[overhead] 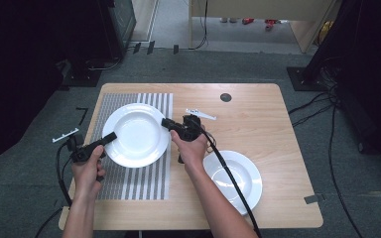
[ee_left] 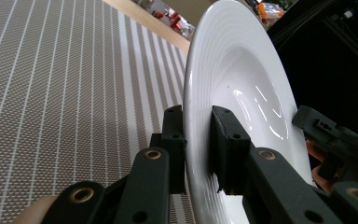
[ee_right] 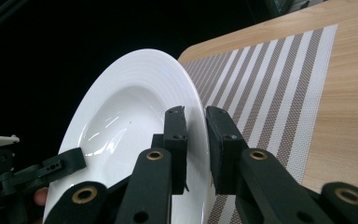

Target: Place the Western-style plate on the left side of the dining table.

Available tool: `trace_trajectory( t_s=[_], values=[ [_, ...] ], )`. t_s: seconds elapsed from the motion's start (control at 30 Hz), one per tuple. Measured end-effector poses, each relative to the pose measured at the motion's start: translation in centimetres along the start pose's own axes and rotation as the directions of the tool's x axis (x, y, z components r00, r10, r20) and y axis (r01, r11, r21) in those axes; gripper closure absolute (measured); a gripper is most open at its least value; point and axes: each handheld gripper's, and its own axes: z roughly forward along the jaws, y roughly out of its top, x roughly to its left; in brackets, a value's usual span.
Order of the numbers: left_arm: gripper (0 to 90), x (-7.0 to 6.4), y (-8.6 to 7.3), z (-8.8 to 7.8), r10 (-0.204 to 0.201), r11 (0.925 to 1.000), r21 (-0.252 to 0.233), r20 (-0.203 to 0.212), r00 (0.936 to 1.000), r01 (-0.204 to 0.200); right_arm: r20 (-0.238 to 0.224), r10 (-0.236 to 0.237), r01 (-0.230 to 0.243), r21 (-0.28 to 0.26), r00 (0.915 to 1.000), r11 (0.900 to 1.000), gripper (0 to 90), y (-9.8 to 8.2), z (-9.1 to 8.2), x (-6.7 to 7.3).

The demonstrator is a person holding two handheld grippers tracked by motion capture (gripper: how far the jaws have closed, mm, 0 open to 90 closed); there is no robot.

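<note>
Spanning most of the high view, a pale wooden table with rounded corners (overhead: 258,114) is seen, and its left part is covered by a grey and white striped woven placemat (overhead: 134,183). Over this placemat a white deep-rimmed ceramic plate (overhead: 135,134) is held by its rim from two opposite sides, apparently so that its weight is shared and it is kept level while carried. A second, similar white plate (overhead: 240,173) is left lying on the bare wood near the table's front right, well apart from the first. The left gripper (overhead: 110,137) is clamped on the held plate's near-left rim, one pad above and one below. The right gripper (overhead: 166,122) is likewise clenched on the far-right rim. Whether the plate touches the placemat cannot be told.
</note>
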Motion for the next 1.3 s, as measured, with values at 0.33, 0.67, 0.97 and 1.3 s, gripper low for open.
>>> trace_trajectory(
  t_s=[0.33,0.67,0.97,1.3],
  values=[
    [76.6,1.4,0.1,1.0,-0.006,0.9996,0.027,-0.037,0.9993,0.007,0.017,0.032,-0.032,0.010,0.9993,0.999,79.9,-0.8,1.8,-1.2],
    [76.7,3.3,0.3,1.2,-0.047,0.9978,0.044,-0.064,0.9968,0.050,0.036,0.072,-0.073,0.024,0.9967,0.997,79.9,-2.0,3.8,-1.8],
    [75.5,5.1,0.7,1.2,-0.093,0.9945,0.040,-0.096,0.9910,0.097,0.045,0.089,-0.091,0.028,0.9950,0.996,80.3,-2.7,5.9,-1.4],
    [75.8,6.2,0.6,2.2,-0.119,0.9905,0.056,-0.107,0.9871,0.126,0.075,0.112,-0.114,0.024,0.9908,0.993,80.2,-3.3,7.1,-2.3]
  ],
)
